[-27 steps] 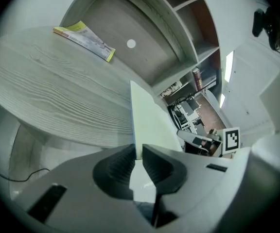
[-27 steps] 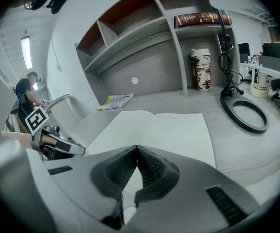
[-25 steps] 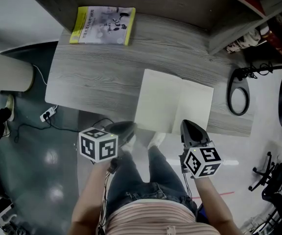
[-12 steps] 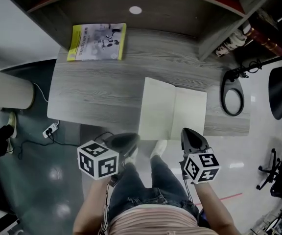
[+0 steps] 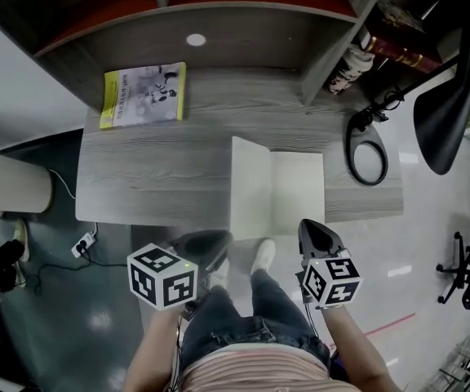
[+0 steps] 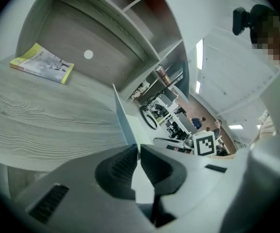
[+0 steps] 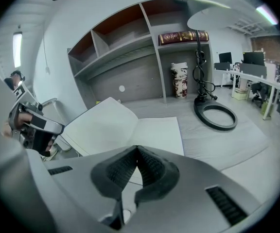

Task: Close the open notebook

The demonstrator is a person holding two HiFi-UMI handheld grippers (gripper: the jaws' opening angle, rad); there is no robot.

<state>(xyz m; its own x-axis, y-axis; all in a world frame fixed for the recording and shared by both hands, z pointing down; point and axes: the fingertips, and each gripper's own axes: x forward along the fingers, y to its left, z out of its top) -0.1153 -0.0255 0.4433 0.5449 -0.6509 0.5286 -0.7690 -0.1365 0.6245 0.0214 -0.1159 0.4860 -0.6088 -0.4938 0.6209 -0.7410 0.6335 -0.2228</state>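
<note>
The open notebook lies with blank white pages at the front edge of the grey wooden desk. Its left page stands lifted and slanted, seen edge-on in the left gripper view. My left gripper is at that page's front left corner, its jaws shut on the page's edge. My right gripper hangs just off the desk's front edge, below the notebook's right page. Its jaws are shut with nothing between them.
A yellow-edged book lies at the desk's back left. A black ring lamp base sits to the right of the notebook. Shelves rise behind the desk, with a black chair at the right. A power strip lies on the floor.
The notebook's left page has risen from lying flat to slanting upward, held by my left gripper. The head view has shifted so the desk sits lower and further left.
</note>
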